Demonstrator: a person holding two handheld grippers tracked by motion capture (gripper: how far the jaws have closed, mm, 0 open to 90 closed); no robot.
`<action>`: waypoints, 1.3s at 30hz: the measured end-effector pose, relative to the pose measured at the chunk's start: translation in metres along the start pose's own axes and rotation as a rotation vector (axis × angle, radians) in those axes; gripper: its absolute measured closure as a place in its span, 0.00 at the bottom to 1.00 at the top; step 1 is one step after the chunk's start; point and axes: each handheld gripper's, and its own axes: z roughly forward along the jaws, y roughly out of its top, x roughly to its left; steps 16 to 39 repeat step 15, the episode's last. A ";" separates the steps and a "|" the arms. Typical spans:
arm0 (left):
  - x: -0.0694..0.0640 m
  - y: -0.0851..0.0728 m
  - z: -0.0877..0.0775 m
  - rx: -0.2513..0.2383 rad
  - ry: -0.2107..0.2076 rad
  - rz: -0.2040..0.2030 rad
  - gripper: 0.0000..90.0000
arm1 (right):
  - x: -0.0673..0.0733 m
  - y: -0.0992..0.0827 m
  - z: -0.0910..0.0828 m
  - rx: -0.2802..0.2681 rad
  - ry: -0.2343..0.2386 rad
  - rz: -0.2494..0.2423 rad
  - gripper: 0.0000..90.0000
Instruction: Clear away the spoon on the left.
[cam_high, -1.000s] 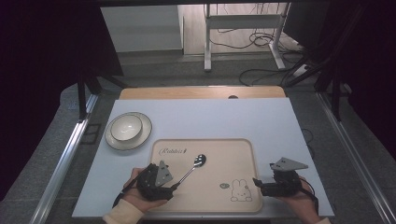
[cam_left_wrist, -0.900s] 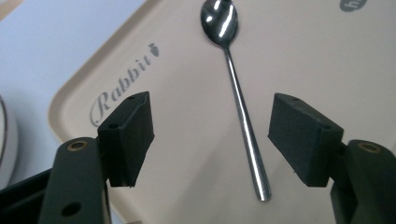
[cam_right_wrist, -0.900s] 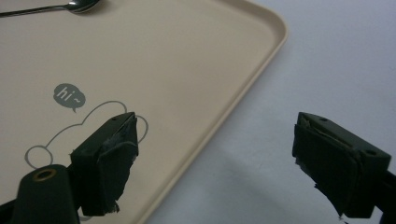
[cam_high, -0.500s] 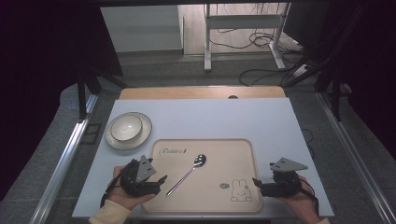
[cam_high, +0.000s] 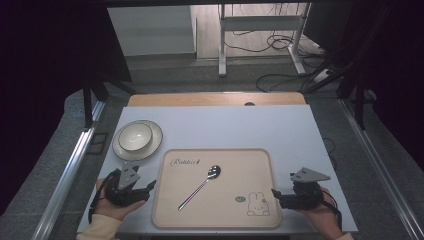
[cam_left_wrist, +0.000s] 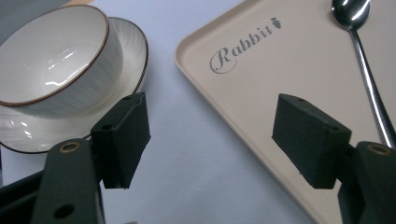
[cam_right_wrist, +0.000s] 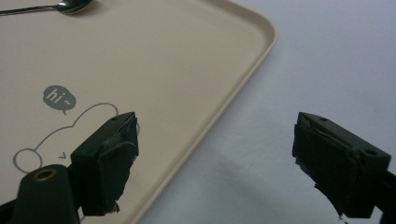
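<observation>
A metal spoon lies slantwise on the beige tray, bowl end toward the far right. My left gripper rests open on the table just left of the tray's left edge, nothing between its jaws. In the left gripper view the left gripper faces the tray's corner, with the spoon at the right. My right gripper stands open at the tray's right edge. The right gripper view shows the right gripper straddling the tray rim, empty, the spoon's bowl far off.
A white bowl with a brown rim sits on a saucer at the table's left, just beyond my left gripper; the bowl looks empty. The pale table stretches behind the tray. Cables and a stand lie on the floor beyond.
My left gripper has drawn back to the left, from the spoon's handle on the tray to the table beside it. The spoon stays put. The right gripper has not moved.
</observation>
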 end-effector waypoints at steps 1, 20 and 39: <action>0.000 0.000 0.001 0.003 -0.003 0.000 0.30 | 0.000 0.000 0.000 0.001 0.000 0.000 0.16; -0.006 0.003 0.005 0.009 -0.024 0.037 0.30 | 0.000 0.000 0.000 -0.001 -0.006 -0.003 0.16; -0.006 0.003 0.005 0.009 -0.024 0.037 0.30 | 0.000 0.000 0.000 -0.001 -0.006 -0.003 0.16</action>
